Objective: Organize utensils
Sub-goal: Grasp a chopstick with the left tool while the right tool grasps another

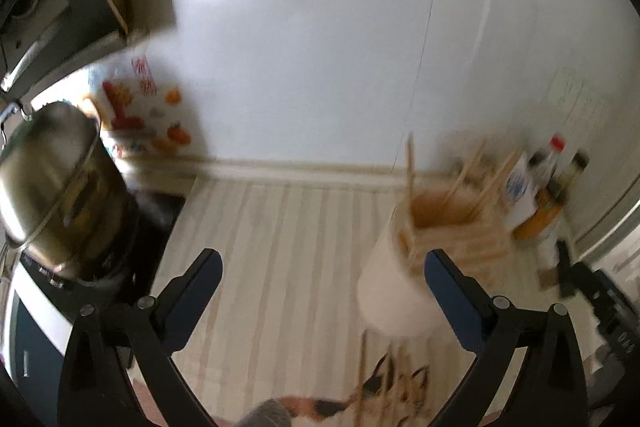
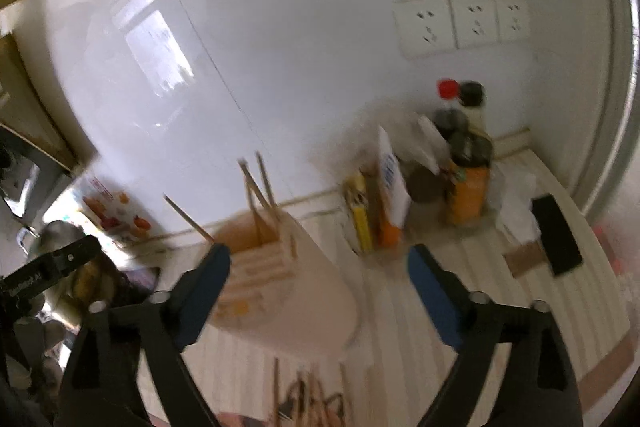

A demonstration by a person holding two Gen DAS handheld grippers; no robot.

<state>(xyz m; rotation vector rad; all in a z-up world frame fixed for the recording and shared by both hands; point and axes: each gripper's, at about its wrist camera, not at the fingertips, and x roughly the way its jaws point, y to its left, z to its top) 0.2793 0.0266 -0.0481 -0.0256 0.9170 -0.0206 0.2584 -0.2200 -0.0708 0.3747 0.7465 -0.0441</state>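
Observation:
A white utensil holder (image 1: 394, 279) stands on the striped counter with several wooden chopsticks (image 1: 410, 183) sticking up from it. It also shows in the right wrist view (image 2: 288, 291), its chopsticks (image 2: 260, 195) leaning. More loose chopsticks (image 1: 384, 383) lie on the counter in front of the holder, also seen low in the right wrist view (image 2: 308, 399). My left gripper (image 1: 324, 267) is open and empty, the holder just inside its right finger. My right gripper (image 2: 320, 263) is open and empty above the holder. Both views are blurred.
A steel pot with a lid (image 1: 52, 183) sits on a cooker at the left. Sauce bottles (image 2: 464, 163) and boxes (image 2: 390, 195) stand at the back by the white wall. A black phone (image 2: 556, 235) lies at the right. Wall sockets (image 2: 460, 23) are above.

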